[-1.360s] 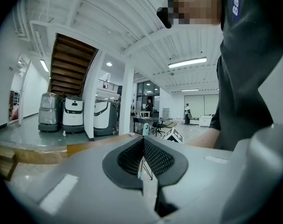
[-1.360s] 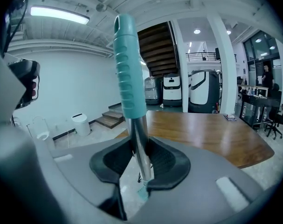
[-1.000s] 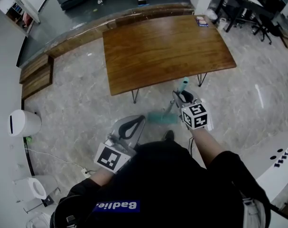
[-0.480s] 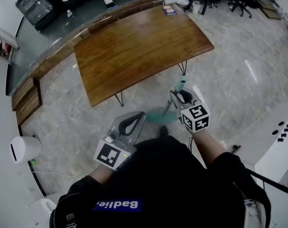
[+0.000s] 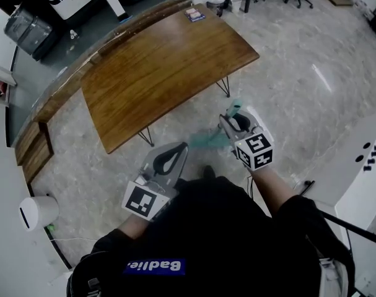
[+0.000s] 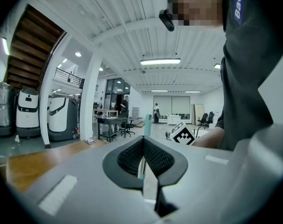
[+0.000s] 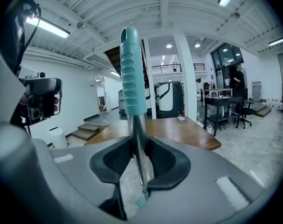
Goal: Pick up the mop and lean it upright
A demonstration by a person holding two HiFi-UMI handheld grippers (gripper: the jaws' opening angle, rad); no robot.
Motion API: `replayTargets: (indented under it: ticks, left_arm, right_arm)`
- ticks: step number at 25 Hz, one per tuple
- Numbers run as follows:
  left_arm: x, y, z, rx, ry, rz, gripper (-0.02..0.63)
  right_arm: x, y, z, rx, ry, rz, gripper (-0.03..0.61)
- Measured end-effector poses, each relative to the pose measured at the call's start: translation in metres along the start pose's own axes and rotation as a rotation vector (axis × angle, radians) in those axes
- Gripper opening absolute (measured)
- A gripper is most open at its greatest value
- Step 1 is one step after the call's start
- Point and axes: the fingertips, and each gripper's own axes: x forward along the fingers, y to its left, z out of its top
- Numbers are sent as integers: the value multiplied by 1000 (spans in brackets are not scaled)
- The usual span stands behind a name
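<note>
The mop stands nearly upright on the floor, its teal head (image 5: 206, 141) just in front of the person's feet. Its metal pole rises to a ribbed teal grip (image 5: 235, 107). My right gripper (image 5: 232, 121) is shut on the pole below that grip; in the right gripper view the pole (image 7: 140, 148) is pinched between the dark pads with the grip (image 7: 133, 76) above them. My left gripper (image 5: 178, 148) hangs to the left of the mop, shut and empty. In the left gripper view its tips (image 6: 143, 141) meet, with the mop's grip (image 6: 147, 127) behind them.
A long wooden table (image 5: 169, 60) on thin black legs stands just beyond the mop. Wooden steps (image 5: 30, 147) and a white bin (image 5: 38, 210) are at the left, a white counter (image 5: 367, 166) at the right. Machines and office chairs line the far side.
The head view has swung, so the table sits further up and left in the picture. Both grippers keep their places, and the right one still holds the mop pole.
</note>
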Motion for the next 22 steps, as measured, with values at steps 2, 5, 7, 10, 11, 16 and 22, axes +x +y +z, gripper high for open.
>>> replayTargets:
  ticks: [2,5,7,10,11,16,22]
  left_arm:
    - [7,0,1,1,-2,-12,18]
    - [18,3,1,-2,-9,-43,18]
    - [24,6,0,-11,-9,-71,18]
    - [33,13,-2,-23,-8,-117,18]
    - [36,17,-2,-26,-9,-132,18]
    - [55,47,4,-26,-22,-227,18]
    - [72,78,12,-33,-55,-339,18]
  right_arm:
    - [-5,-11,2,2,-7,-22,110]
    - [-9,-24,7,6,-13,-60,110]
    - [-9,-31,10,11,-12,-86,110]
    - [-9,-39,12,22,-7,-128,110]
    - [-9,-42,13,25,-5,-143,110]
    - [-6,-58,19,48,6,-231,109]
    - [-9,-68,28,67,21,-350,107]
